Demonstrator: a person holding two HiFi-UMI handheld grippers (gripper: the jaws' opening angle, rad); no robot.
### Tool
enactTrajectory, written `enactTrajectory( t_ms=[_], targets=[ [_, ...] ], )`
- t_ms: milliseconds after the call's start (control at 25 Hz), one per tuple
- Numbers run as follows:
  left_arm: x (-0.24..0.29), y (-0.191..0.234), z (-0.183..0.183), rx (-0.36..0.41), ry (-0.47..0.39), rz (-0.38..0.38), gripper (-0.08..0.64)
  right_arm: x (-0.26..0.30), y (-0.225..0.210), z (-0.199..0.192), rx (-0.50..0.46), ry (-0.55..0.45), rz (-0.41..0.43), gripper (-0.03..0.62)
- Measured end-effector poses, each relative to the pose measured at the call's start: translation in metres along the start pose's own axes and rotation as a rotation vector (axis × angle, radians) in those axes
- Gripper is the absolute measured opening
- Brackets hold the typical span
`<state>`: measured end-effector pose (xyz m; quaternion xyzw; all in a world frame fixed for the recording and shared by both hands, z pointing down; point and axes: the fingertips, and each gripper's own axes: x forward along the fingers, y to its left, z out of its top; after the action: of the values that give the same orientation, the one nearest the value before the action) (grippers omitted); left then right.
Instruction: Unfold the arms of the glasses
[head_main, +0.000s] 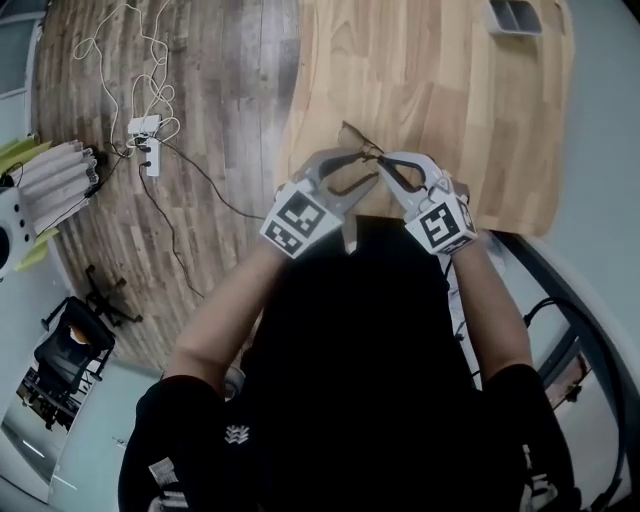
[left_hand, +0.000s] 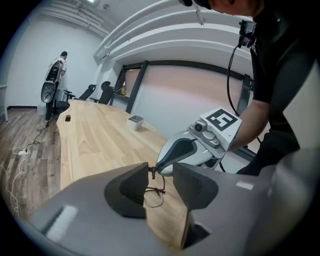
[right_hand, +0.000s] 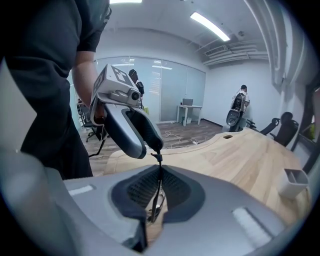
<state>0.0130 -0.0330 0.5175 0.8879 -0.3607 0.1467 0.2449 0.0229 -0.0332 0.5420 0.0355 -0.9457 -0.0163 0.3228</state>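
Your left tool (left_hand: 162, 182) stands with its jaws spread wide and your right tool (right_hand: 159, 194) is pressed together on the glasses (left_hand: 156, 190). The two meet tip to tip above the near edge of the long wooden worktop (head_main: 450, 90). The glasses hang in the air between the tools, clear of the wood, and only the right tool carries them. I judge this to be the start of unfolding an arm: the right tool steadies the frame while the left has come round one thin end without yet pressing on it. For the next move, close the left jaws gently on that arm and swing it outward about its hinge. Keep the right tool still so the frame does not twist in its pads. The head view shows how the tools converge, but the glasses there are only a faint dark line. The left gripper view alone shows the gap between its own pads, with the wire frame and one lens loop near the left pad. The right gripper view alone shows the frame pinched edge-on between its ribbed pads, with the left tool's dark tip just above. None of the views tells me which arms are folded. A small white tray (left_hand: 135, 121) sits well apart, farther along the worktop.
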Motion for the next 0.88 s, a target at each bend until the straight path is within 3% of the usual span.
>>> enactTrajectory(
  t_ms=[400,560,880],
  targets=[
    [0.017,-0.034,0.013,0.052,0.016,-0.086,0.161,-0.031,0.0,-0.013,0.059,-0.041,-0.071,0.017],
    [0.018,-0.05,0.014,0.12,0.03,-0.121,0.137,-0.044,0.007,-0.017,0.095,-0.059,-0.08,0.018],
    [0.017,-0.082,0.017,0.181,0.042,-0.2,0.127,-0.067,0.019,-0.045,0.135,0.039,-0.136,0.035]
  ],
)
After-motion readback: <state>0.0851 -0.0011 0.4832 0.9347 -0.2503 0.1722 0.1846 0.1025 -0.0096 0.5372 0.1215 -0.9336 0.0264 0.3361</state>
